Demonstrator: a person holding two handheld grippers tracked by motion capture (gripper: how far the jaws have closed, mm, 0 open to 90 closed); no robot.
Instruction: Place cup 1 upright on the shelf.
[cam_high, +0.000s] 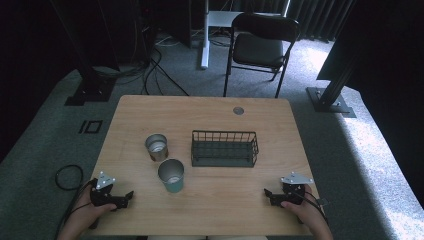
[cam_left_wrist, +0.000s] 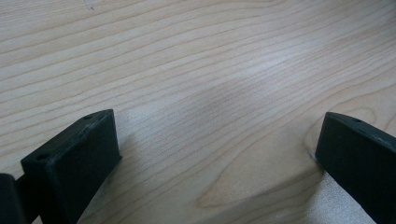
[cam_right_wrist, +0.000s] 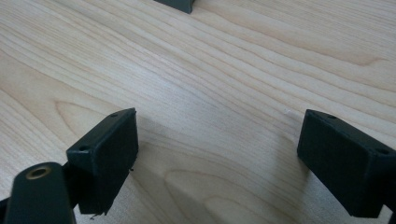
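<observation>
The tips of the left gripper are small and dark in the high view, and the spread of its jaws is hard to judge there. In the left gripper view the two black jaws are cut off by the lower and side edges; they are seen standing wide apart, with bare tabletop between them and nothing held. The right gripper is likewise small in the high view. In the right gripper view its jaws are seen wide apart over bare wood, nothing gripped, the right-hand jaw cut off by the frame edge. At the top edge of that view a dark corner is cut off, and what it belongs to cannot be told from that view.

The left hand is wrapped around the left gripper at the near edge of the tabletop, forearm cut off by the lower frame edge, jaws pointed inward toward the middle. The right hand is held the same way at the opposite near corner, jaws pointed inward toward the left gripper.

The teal cup is found upright, ahead of and just inward from the left jaws. The metal cup is found upright just beyond it, apart from it. The wire basket is found farther ahead, between the two sets of jaws, well apart from both.
</observation>
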